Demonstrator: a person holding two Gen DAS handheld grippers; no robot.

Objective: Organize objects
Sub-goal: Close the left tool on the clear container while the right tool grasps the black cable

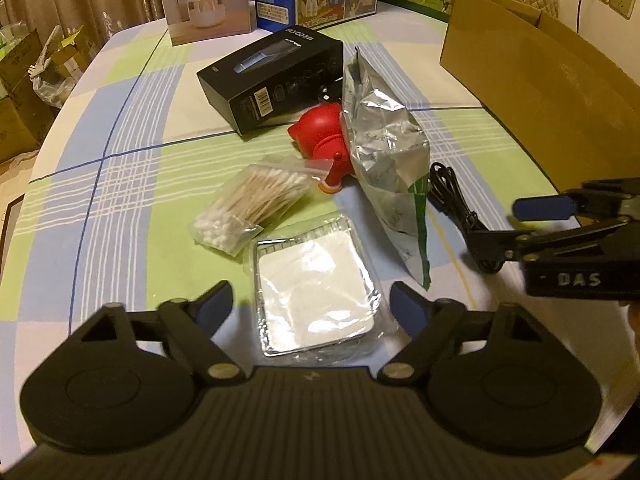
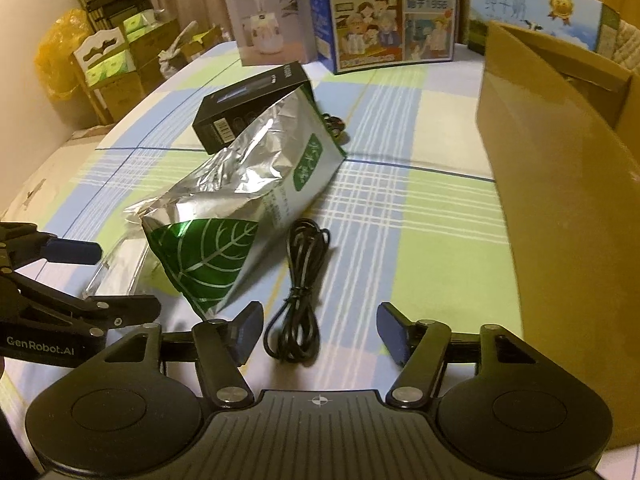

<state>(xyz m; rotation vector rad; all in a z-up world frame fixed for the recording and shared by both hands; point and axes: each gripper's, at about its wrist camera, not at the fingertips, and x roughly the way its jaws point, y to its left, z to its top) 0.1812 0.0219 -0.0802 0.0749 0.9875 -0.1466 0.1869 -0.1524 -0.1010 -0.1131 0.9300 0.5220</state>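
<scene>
Crinkled glossy foil pouch point(image 2: 240, 184), matt cardboard box point(image 2: 560, 184), checked cloth tablecloth point(image 1: 120, 168)

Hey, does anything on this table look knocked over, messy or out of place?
The silver and green foil bag lies crumpled on its side, leaning over the red toy. Loose items cluster together unsorted: cotton swab bag, black cable, black box. Nothing looks spilled.

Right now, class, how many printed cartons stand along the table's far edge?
3: the humidifier box on the left, the family-picture carton in the middle, the milk carton on the right. Others may be hidden behind the cardboard box.
</scene>
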